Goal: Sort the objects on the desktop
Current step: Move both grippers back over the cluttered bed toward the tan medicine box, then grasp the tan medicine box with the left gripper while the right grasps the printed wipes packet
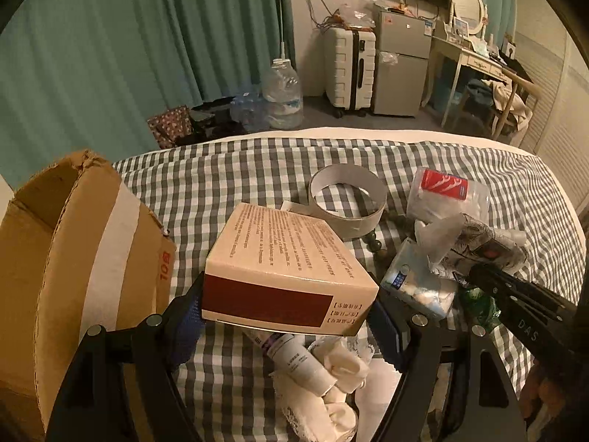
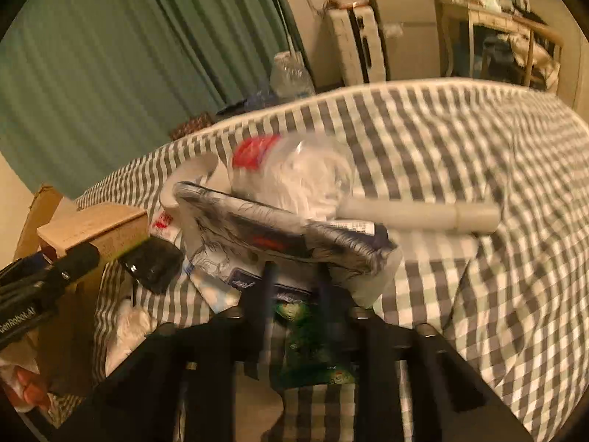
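— Which step are you on?

— My left gripper grasps the beige box, lifted off the checked bedspread beside the cardboard carton. My right gripper is clenched on the patterned packet's edge.

— Next?

— I reckon: box into the carton, then release.

Two boxes, perhaps two tubes (blurred).

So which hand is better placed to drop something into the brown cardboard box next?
The left. The left gripper already holds the tan and dark red carton, right beside the open brown cardboard box. The right gripper is on the patterned tissue pack, farther from it.
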